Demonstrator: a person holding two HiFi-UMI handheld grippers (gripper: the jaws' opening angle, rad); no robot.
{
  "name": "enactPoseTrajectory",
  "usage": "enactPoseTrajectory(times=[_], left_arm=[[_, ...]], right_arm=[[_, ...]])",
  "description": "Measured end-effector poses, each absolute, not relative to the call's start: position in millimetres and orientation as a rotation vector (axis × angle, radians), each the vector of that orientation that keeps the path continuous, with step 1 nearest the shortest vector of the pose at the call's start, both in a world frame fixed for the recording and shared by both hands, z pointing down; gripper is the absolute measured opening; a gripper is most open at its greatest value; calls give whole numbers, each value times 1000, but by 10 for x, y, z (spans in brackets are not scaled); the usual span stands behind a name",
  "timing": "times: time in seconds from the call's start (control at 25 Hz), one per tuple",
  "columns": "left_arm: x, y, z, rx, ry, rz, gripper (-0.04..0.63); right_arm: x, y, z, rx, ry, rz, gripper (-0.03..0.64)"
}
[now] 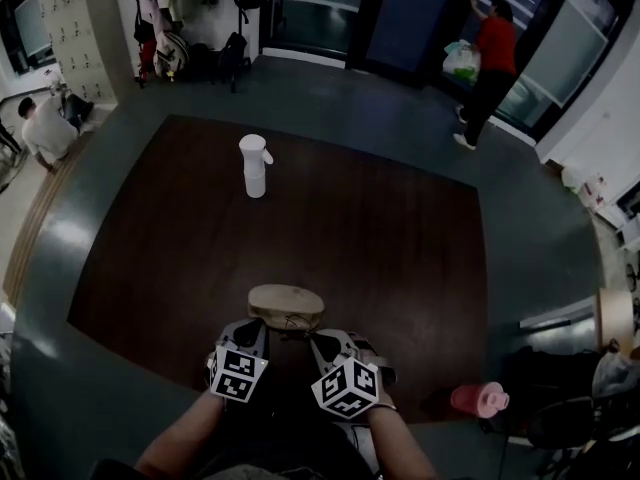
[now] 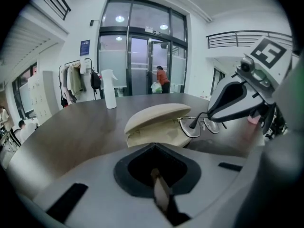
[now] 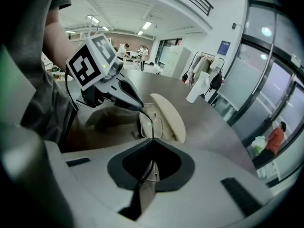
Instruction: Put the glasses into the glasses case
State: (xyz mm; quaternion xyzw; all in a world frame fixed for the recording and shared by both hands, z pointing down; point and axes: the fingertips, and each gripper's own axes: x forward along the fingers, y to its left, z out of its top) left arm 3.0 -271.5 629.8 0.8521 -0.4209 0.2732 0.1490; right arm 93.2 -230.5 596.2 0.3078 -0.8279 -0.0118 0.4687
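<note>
Jaws on my left gripper (image 2: 156,175) are pressed together, nothing btwn them. Left gripper view, straight ahead: beige clamshell glasses case (image 2: 156,125) lies open on the dark brown wooden table (image 2: 71,137), lid raised. Thin metal-framed glasses (image 2: 203,127) sit just at its right end, pinched by the black tips of my right gripper (image 2: 192,124). White spray bottle (image 2: 109,89) stands farther back.

Right gripper view: jaws clamped tight on one thin temple arm, wire running up to the lenses, which hang just in front of the case mouth. Left gripper's tips are right by the frame, can't tell if touching.

Head view: both grippers side by side at the near table edge, case just beyond the tips. Pink cup (image 1: 478,398) off to the right, person in red top (image 1: 492,53) by the glass doors.
</note>
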Motion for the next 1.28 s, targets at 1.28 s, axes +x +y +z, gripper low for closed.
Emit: enactPoseTrajectory(times=[1.28], left_arm=[[43,-2788,6373,2483,-1058,731,6]], right_arm=[[361,-2947,6376,627,-1936,-185,-6]])
